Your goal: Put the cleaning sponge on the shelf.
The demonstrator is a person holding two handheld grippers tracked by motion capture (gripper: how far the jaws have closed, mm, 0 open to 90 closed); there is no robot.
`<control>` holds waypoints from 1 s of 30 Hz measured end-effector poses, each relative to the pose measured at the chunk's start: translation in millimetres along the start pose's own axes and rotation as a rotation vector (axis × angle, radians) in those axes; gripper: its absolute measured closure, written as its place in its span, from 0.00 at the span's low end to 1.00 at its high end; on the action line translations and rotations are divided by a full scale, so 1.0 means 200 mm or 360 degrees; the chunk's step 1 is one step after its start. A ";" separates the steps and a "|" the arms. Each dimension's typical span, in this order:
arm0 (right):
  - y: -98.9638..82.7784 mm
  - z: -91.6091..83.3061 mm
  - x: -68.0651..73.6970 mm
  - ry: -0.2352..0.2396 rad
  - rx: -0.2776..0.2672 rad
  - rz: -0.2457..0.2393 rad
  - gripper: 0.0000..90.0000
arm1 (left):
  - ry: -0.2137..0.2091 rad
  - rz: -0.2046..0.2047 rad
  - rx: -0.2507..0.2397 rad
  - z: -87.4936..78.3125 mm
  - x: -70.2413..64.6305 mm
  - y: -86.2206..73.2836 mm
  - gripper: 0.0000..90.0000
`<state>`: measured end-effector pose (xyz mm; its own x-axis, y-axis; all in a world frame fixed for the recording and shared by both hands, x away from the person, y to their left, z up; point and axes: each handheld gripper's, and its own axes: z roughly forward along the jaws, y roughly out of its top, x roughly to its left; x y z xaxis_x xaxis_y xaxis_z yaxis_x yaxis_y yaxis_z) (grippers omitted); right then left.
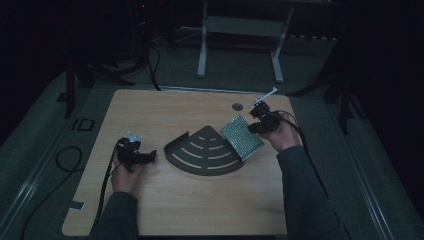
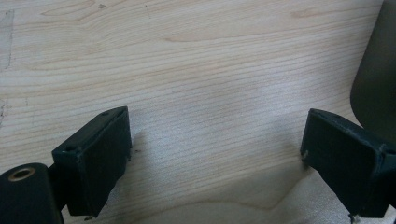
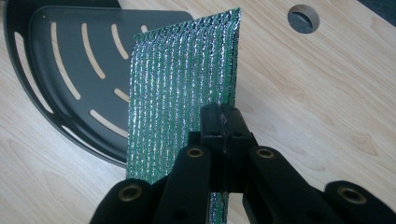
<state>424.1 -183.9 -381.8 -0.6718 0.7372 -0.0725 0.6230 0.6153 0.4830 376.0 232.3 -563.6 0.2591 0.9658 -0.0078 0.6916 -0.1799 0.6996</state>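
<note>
Your right gripper [image 1: 256,121] has its fingers [image 3: 212,122] pressed together on the edge of the silver-green foil sheet [image 3: 180,88]. In the right gripper view the sheet stands on edge, running up and away from the fingers, ribbed and shiny, pinched near its lower right edge. In the high view it sits tilted at the right end of the dark quarter-round tray [image 1: 202,152], with its lower left part over the tray's rim and your right hand [image 1: 282,132] just beside it on the right.

The tray lies flat near the middle of the surface [image 1: 165,210], its curved raised wall toward you and slots cut in its floor. In the right gripper view the sheet hides part of the tray's right side; I can't tell if the sheet's bottom edge touches the tray floor.

A round hole [image 1: 237,106] sits in the surface, beyond the sheet and near the far edge.

Your left gripper [image 1: 145,156] is low over the surface, left of the tray and pointing toward it. Its fingers [image 2: 93,161] are spread wide with bare wood between them and nothing pinched. In the left gripper view the tray's dark wall shows just past the right finger, near it; contact unclear. Your left hand [image 1: 125,172] rests behind the gripper at the near left.
</note>
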 end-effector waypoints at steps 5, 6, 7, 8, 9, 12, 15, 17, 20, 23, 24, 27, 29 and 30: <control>0.01 0.02 0.01 0.0010 -0.0001 -0.0005 1.00 | -0.0001 0.0000 0.0000 0.00 0.00 0.00 0.10; 0.02 0.02 0.01 0.0013 0.0002 -0.0004 1.00 | 0.0000 0.0001 0.0000 0.00 0.00 0.00 0.10; 0.02 0.02 0.01 0.0013 0.0002 -0.0004 1.00 | 0.0000 0.0001 0.0000 0.00 0.00 0.00 0.10; 0.02 0.03 0.02 0.0011 0.0002 -0.0005 1.00 | -0.0001 0.0000 0.0000 0.00 0.00 0.00 0.10; 0.02 0.03 0.02 0.0008 0.0003 -0.0002 1.00 | -0.0001 0.0001 0.0000 0.00 0.00 0.00 0.10; 0.03 0.05 0.02 0.0009 0.0006 -0.0003 1.00 | -0.0001 -0.0001 -0.0003 0.00 0.00 0.00 0.10; 0.03 0.06 0.03 0.0013 0.0007 -0.0003 1.00 | -0.0001 -0.0001 -0.0003 0.00 0.00 0.00 0.10; 0.03 0.07 0.03 0.0015 0.0008 -0.0002 1.00 | -0.0001 -0.0001 -0.0003 0.00 0.00 0.00 0.10; 0.04 0.08 0.04 0.0020 0.0016 -0.0005 1.00 | -0.0001 -0.0001 -0.0003 0.00 0.00 0.00 0.10; 0.05 0.11 0.05 0.0031 0.0020 -0.0009 1.00 | -0.0001 -0.0002 -0.0003 0.00 0.00 0.00 0.10; 0.05 0.11 0.05 0.0031 0.0020 -0.0009 1.00 | -0.0001 -0.0002 -0.0003 0.00 0.00 0.00 0.10; 0.05 0.13 0.06 0.0039 0.0026 -0.0012 1.00 | -0.0001 -0.0001 -0.0003 0.00 0.00 0.00 0.10; 0.06 0.15 0.06 0.0041 0.0027 -0.0011 1.00 | -0.0001 -0.0001 -0.0003 0.00 0.00 0.00 0.10; 0.06 0.16 0.07 0.0042 0.0027 -0.0013 1.00 | -0.0001 -0.0001 -0.0003 0.00 0.00 0.00 0.10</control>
<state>435.0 -157.7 -404.8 -0.6871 0.7246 -0.0531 0.6240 0.6260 0.4676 376.5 232.1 -563.7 0.2589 0.9659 -0.0086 0.6904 -0.1788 0.7010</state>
